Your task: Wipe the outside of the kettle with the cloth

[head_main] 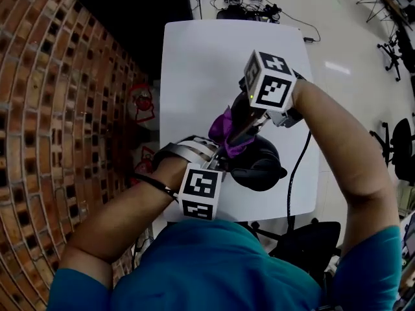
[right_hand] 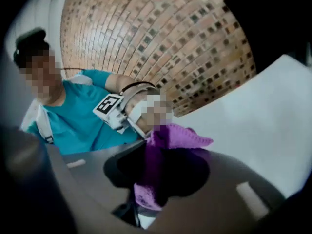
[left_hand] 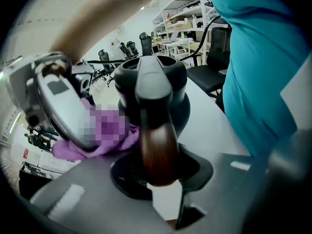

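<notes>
At the far left of the head view, a curved red-brown brick wall (head_main: 58,109) borders the white rectangular tabletop (head_main: 194,63). Next to the right, at the near edge of the tabletop, is the left claw (head_main: 217,159). In the left gripper view its two grey jaws are closed on the glossy brown wooden handle (left_hand: 158,150) of the black rounded kettle (head_main: 259,164). The handle fills the gap between the jaws.

The kettle stands upright on a black round base (left_hand: 124,177) on the near part of the tabletop, just right of the left claw. The purple knitted cloth (head_main: 225,129) lies against the kettle's body on its far left side and touches it.

The right claw (head_main: 235,136) reaches down to the kettle from the far right. In the right gripper view its jaws are clamped on a fold of the cloth, and the rest of the cloth drapes over the dark kettle body. The marker cube (head_main: 269,80) of this gripper sits above the middle of the tabletop. Further right, a black cable (head_main: 295,173) crosses the near right part of the tabletop and hangs past its near edge.
</notes>
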The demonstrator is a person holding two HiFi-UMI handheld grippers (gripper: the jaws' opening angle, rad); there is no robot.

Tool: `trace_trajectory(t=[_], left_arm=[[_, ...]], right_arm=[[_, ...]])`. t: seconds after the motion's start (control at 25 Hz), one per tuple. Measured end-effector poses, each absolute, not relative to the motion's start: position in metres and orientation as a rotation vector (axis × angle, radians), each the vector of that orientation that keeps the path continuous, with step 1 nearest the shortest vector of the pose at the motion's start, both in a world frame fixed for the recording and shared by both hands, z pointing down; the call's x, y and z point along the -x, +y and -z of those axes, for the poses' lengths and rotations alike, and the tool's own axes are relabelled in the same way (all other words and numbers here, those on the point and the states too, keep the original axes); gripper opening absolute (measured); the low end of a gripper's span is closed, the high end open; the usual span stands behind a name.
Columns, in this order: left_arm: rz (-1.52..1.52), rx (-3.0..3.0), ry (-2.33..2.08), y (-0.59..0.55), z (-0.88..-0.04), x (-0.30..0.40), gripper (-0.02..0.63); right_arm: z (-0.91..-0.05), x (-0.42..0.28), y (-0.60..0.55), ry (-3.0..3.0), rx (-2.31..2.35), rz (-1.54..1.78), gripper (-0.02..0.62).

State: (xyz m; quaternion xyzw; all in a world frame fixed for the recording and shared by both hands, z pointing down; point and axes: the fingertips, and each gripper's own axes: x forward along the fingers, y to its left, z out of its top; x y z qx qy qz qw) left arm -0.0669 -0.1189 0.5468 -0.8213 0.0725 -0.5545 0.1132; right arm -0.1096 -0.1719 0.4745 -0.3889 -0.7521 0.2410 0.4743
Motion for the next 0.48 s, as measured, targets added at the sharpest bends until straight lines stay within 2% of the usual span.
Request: trace_trajectory(t=[0.2,0.48], left_arm=[[1.625,2.489,0.277,-0.122,-0.541,0.070,0.104],[1.597,2.499,0.284,-0.128,-0.540,0.065,0.103]], right_arm=[[-0.503,0.124,-0.171,-1.658,0.991,-0.821,0.118],[-0.561,0.117,-0.180,-1.611,0.866,-0.919,0.117]])
